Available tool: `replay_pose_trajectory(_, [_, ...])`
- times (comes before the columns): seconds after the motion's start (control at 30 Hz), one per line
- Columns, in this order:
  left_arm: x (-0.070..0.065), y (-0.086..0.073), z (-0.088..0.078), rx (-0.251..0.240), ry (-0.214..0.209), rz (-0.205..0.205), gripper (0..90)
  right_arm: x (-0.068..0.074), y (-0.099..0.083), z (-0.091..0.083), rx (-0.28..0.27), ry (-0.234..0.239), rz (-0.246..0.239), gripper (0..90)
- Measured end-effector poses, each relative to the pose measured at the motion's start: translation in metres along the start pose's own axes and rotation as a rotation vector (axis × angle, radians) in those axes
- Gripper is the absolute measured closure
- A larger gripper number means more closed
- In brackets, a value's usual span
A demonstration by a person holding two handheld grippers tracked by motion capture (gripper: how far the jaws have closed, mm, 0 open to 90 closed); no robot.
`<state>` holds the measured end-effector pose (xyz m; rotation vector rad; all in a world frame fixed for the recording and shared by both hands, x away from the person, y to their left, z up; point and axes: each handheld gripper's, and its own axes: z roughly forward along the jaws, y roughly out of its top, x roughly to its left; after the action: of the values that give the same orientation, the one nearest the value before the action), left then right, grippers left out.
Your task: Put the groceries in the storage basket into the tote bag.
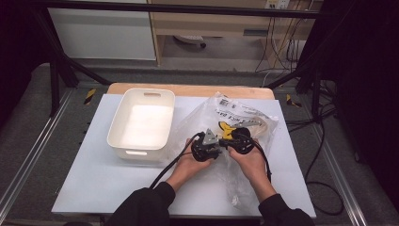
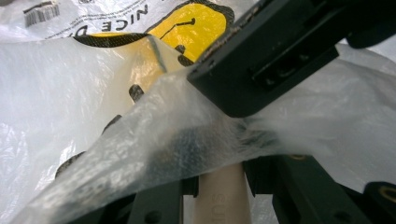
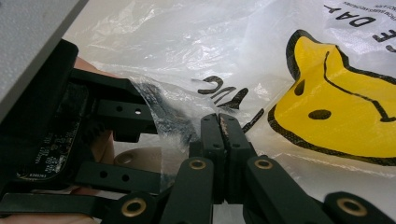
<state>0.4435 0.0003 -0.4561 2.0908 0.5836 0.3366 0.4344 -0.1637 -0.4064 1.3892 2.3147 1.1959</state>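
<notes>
The clear plastic bag (image 1: 235, 122) with a yellow smiley print lies toward the table's right edge, just beside the white bin (image 1: 141, 123). The right gripper (image 3: 223, 122) has its jaws pressed together, pinching the bag's film. The left gripper (image 2: 219, 186) stands partly open around a beige handle (image 2: 219, 196) under the film; whether its pads press on it I cannot tell.

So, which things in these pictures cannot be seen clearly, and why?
- Left gripper view: a beige handle-like piece between the left tool's jaws; crumpled plastic bag film hides its upper part, so what it is stays unclear.
- High view: the bag's contents, blurred behind film and hands.
- Right gripper view: the right tool pinches film; the bag's print is cut by the edge.
</notes>
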Motion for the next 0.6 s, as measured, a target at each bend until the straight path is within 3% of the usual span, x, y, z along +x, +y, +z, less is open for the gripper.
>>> replay_pose_trajectory(0.13, [0.001, -0.001, 0.0, 0.027, -0.005, -0.033, 69.9, 0.0, 0.0, 0.0, -0.001, 0.0, -0.001, 90.0])
replay_pose_trajectory(0.23, [0.003, 0.0, -0.001, 0.009, -0.021, -0.069, 70.0, 0.0, 0.0, 0.0, 0.002, -0.002, -0.001, 90.0])
replay_pose_trajectory(0.6, [-0.003, -0.002, -0.016, 0.014, -0.016, -0.076, 52.7, -0.002, -0.001, -0.001, -0.005, 0.001, 0.004, 90.0])
